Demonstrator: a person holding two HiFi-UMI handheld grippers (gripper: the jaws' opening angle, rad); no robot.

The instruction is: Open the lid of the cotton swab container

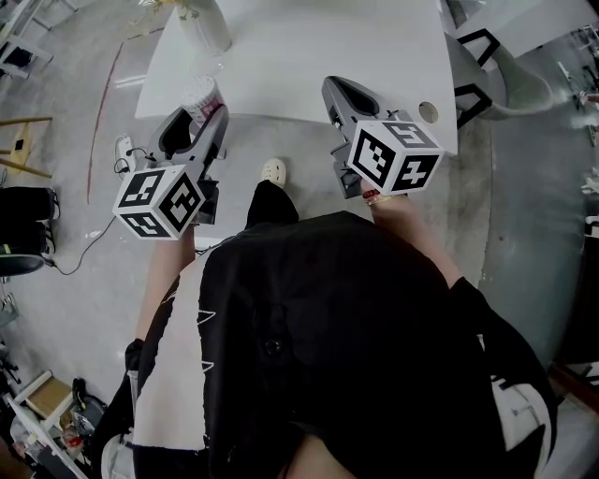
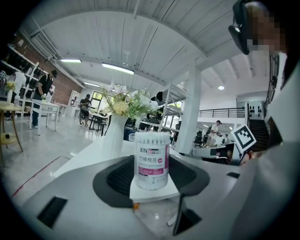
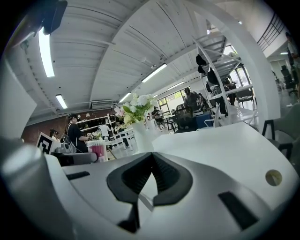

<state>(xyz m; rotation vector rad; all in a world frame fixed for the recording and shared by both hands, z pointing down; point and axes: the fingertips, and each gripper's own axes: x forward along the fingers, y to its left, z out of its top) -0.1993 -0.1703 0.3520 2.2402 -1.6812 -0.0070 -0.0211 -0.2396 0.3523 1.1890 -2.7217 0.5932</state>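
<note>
The cotton swab container (image 2: 152, 160) is a clear round tub with a pink and white label and its lid on. It stands upright at the near left corner of the white table (image 1: 356, 47). My left gripper (image 1: 200, 108) reaches in from that corner, and its dark pads (image 2: 117, 177) lie against both sides of the tub (image 1: 199, 94). My right gripper (image 1: 335, 94) hovers over the table's near edge, off to the tub's right, shut with nothing in it. In the right gripper view the tub (image 3: 97, 149) shows far to the left of the shut jaws (image 3: 151, 157).
A white vase of flowers (image 1: 208, 26) stands on the table behind the container. A round hole (image 1: 429, 112) sits near the table's right corner. Chairs (image 1: 487, 56) stand to the right of the table. A cable and plug (image 1: 122, 154) lie on the floor at left.
</note>
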